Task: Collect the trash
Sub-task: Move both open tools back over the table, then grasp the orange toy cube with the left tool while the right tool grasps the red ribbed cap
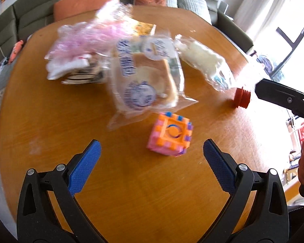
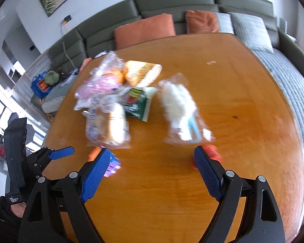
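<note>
Two open tools (image 1: 152, 156) (image 2: 152, 160), wrappers (image 1: 143, 77) beyond

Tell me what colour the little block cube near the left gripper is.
The cube is mostly orange and pink, with blue and purple tabs; the left wrist view shows it best.

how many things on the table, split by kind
clear plastic bags and wrappers: 4, namely the pink wrapper, bread bag, white fluff bag and yellow packet
green packet: 1
foam block cube: 1
red cap: 1
total: 7; blur may hide more
</note>
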{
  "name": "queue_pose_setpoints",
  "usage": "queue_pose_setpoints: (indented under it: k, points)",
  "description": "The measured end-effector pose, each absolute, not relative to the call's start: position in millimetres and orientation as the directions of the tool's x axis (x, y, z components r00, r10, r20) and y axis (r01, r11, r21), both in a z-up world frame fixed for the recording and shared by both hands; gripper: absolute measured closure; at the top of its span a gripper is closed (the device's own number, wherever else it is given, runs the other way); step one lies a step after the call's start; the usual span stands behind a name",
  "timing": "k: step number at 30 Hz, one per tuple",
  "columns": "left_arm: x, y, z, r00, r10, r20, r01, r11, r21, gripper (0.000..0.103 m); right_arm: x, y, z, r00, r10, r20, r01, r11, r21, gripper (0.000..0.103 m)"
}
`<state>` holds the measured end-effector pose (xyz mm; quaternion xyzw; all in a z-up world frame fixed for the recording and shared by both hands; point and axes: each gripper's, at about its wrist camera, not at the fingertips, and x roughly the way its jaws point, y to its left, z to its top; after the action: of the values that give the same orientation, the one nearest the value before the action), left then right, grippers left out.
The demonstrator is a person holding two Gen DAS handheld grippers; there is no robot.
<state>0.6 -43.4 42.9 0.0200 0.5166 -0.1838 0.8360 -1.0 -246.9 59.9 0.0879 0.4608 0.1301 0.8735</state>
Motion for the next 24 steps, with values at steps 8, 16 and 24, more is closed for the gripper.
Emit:
queue_pose_setpoints:
  k: [8, 16, 24]
  points:
    - [12, -68, 17, 0.413, -0.249, -0.876, 0.302, 0.945, -0.126, 0.03, -10, -282, 38, 0.518, 0.256, -0.816, -0.075, 0.964, 0.254, 0.018]
    - [15, -68, 13, 0.431, -0.246, -0.868, 0.295, 0.948, -0.122, 0.06, 7, -288, 16, 0.499, 0.238, -0.833, -0.056, 0.968, 0.243, 0.018]
    - [10, -43, 16, 0.42, -0.225, -0.879, 0.275, 0.955, -0.113, 0.06, 24, -271, -7, 0.469, 0.177, -0.865, -0.061, 0.984, 0.168, 0.057]
